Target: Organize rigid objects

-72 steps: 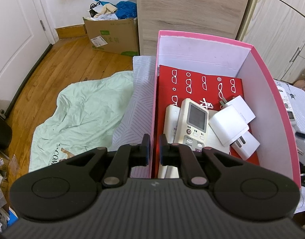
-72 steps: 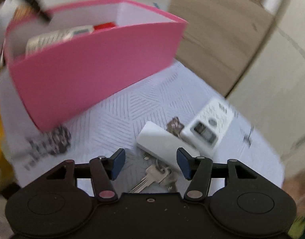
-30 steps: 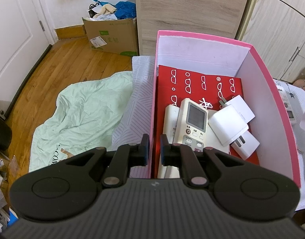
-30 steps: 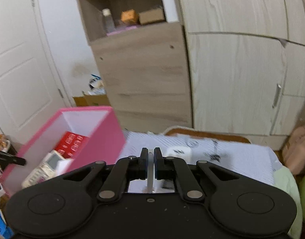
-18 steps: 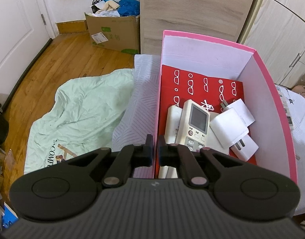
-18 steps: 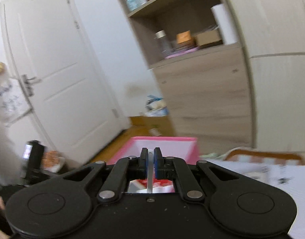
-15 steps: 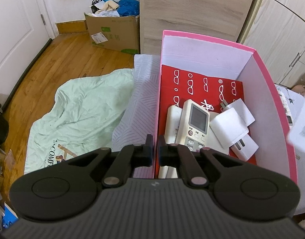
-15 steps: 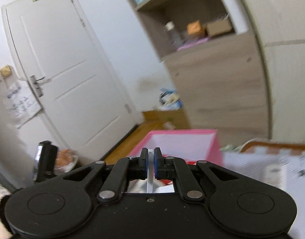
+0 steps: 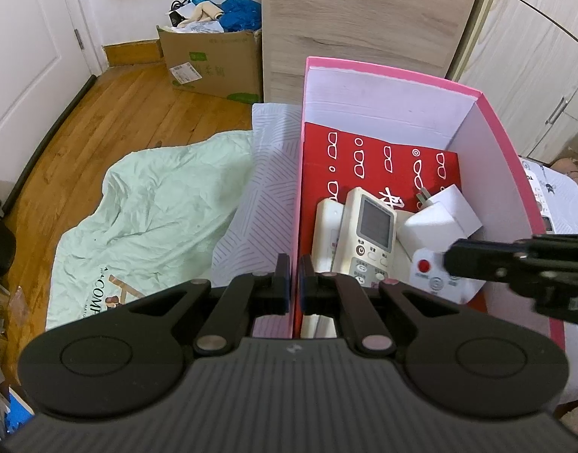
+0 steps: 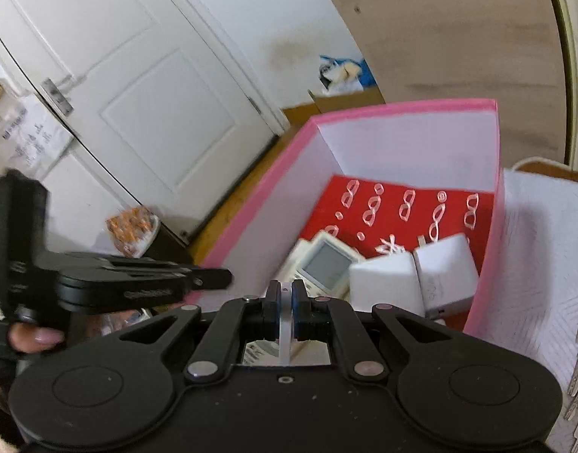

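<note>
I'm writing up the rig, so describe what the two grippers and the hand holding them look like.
Both are matte black. The left gripper and right gripper have round hubs, silver pivot pins, linkage arms and blue-padded fingers. The left's base is ribbed. No cables show. The hand has a pink-painted nail and dark sleeve.

- Box [image 9: 508, 173]: pink outside, white inside walls.
- Card [image 9: 383, 166] on its floor: red, white spectacle pattern.
- Remotes [image 9: 372, 234] at 6 o'clock: cream.
- Cloth [image 9: 247, 204]: white, grey hatching.
- Sheet [image 9: 149, 211] at 9 o'clock: mint green.
</note>
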{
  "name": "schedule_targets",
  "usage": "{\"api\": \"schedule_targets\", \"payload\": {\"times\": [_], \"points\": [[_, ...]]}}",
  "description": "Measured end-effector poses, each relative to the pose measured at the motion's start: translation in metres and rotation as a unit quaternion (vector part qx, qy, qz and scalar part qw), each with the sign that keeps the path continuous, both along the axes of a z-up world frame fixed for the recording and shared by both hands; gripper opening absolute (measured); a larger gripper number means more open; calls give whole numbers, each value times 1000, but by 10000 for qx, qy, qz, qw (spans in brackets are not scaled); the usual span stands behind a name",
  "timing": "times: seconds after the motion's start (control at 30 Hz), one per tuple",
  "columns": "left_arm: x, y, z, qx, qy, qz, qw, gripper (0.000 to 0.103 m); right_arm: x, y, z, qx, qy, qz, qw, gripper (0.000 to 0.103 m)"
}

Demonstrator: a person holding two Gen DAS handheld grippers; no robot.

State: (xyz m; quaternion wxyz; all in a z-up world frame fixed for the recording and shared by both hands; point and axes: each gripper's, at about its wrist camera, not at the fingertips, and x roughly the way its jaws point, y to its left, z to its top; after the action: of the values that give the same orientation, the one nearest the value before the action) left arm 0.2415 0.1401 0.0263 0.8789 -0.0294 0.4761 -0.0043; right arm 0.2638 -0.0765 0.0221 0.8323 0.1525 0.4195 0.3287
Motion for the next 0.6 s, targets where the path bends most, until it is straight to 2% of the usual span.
{"api": "schedule_targets", "payload": {"times": [0.23,0.33,0.47,0.53,0.6], "points": [[0,1,0,-55,12,-13,10000,4,2,4,-4,-275,-10,-72,9996,8],[0,2,0,-54,-6,-5,10000,4,1,12,-5,-523,-201,-4,9984,10],[-1,3,0,-40,-11,-19,10000,4,-6,14,7,-969,-736,-45,9926,20],[0,4,0,-79,-5,-12,10000,4,-10,5,18,-968,-954,-134,9906,33],[0,5,0,-99,-2,-5,10000,4,-13,-8,32,-881,-1061,-209,9902,33]]}}
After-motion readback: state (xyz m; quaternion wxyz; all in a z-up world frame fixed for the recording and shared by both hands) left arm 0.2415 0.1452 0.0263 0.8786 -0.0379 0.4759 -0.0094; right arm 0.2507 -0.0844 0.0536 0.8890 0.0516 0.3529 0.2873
